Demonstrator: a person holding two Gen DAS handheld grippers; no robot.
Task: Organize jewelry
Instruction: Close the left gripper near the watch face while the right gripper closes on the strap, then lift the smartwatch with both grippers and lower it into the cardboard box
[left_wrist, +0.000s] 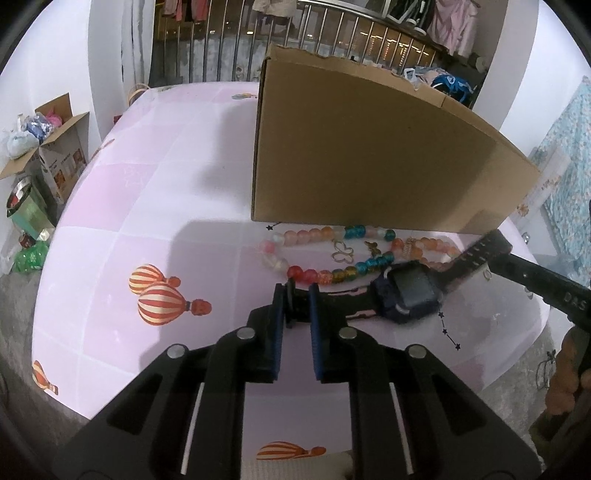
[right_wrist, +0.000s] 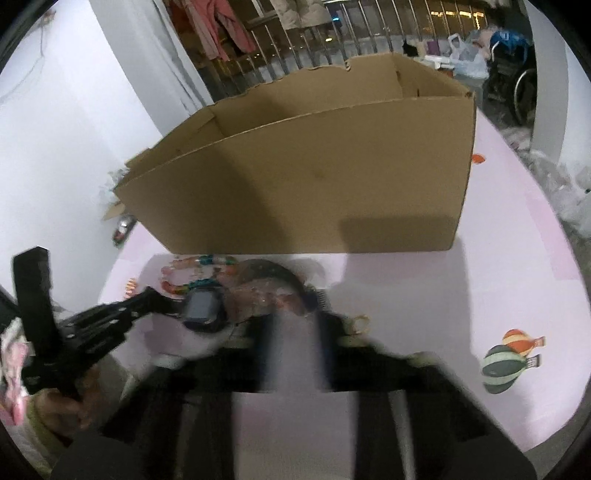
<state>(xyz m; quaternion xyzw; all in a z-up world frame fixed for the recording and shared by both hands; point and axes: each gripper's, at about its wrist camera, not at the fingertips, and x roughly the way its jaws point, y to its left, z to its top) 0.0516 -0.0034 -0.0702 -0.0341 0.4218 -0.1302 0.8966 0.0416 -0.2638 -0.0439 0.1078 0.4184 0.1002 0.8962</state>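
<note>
The left gripper (left_wrist: 298, 295) pinches the watch (left_wrist: 408, 293) strap's end between its pads. Beads (left_wrist: 332, 254) lie just beyond the fingers, before the box (left_wrist: 369, 147). The right gripper (right_wrist: 291, 317) is blurred, its fingers narrow on the strap's other end.

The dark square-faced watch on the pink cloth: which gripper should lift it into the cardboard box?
Left, probably. The left gripper is already clamped on the watch strap, facing the cardboard box. The right gripper view is too blurred to confirm any hold.

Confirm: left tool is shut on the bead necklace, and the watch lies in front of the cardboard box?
Not quite. The left tool is shut on the watch strap, not the bead necklace, per the left wrist view. The watch does lie in front of the cardboard box.
</note>
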